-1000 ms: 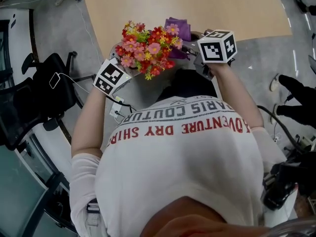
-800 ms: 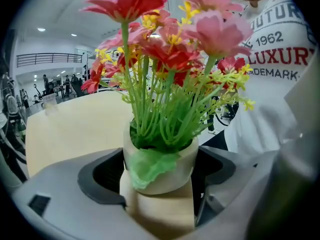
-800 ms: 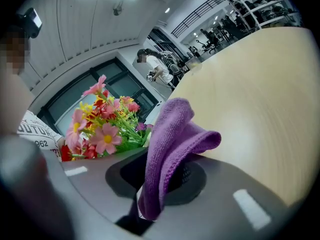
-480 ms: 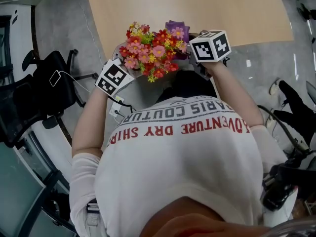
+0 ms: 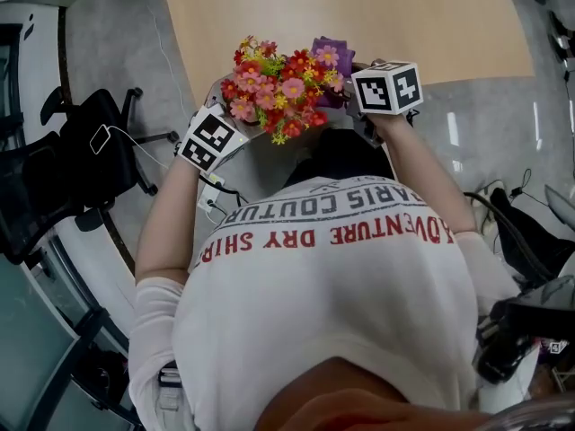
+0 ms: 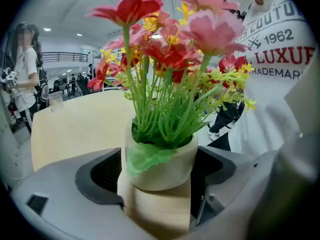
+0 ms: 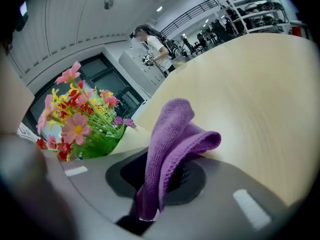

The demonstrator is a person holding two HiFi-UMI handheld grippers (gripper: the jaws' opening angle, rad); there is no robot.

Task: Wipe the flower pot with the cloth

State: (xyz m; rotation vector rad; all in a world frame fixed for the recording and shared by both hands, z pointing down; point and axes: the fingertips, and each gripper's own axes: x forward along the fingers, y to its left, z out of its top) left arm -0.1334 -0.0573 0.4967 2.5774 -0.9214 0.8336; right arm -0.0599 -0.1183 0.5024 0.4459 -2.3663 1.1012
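Beneath flowers point(image 5: 280, 83) hiding it overhead, left tool point(image 6: 158, 180) clamps the pot point(image 6: 167, 161); right tool point(image 7: 156, 180) pinches the cloth point(image 7: 172, 134).

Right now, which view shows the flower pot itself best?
The left gripper view: the flower pot sits close up, clamped in the left gripper, rim and wall clear. In the head view the flowers hide it; the right gripper view shows mainly flowers too.

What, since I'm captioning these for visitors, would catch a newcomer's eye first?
The bright red, pink and yellow flowers, standing in a cream pot clamped in the left gripper over the table's near edge. Next, the purple cloth pinched in the right gripper, just right of the flowers.
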